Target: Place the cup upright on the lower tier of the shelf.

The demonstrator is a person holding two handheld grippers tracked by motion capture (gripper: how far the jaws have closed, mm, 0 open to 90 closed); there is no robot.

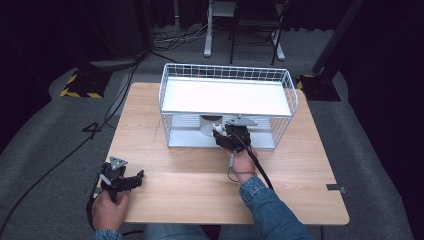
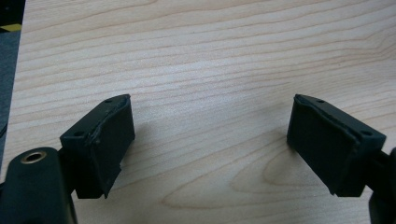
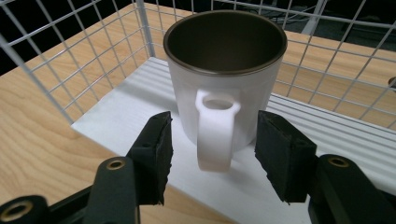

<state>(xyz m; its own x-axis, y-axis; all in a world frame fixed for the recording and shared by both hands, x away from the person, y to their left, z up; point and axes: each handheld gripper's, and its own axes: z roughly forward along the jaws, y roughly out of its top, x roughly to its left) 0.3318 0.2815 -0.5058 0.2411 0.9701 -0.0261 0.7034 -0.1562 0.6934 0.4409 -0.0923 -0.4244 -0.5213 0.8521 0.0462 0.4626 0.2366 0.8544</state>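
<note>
Resting low over the bench (image 1: 190,185), well to the front-left of the wire basket (image 1: 170,90), the left gripper (image 1: 131,181) is held with its jaws spread wide and nothing between them; bare wood grain is seen beneath them in the left gripper view. A white mug (image 3: 226,84) with a dark inside stands upright on the basket's white lower shelf (image 3: 327,135), under the upper white shelf (image 1: 225,97). The right gripper (image 3: 212,156) is parted at the basket's open front, one jaw on either side of the mug's handle (image 3: 215,135), not touching it.
</note>
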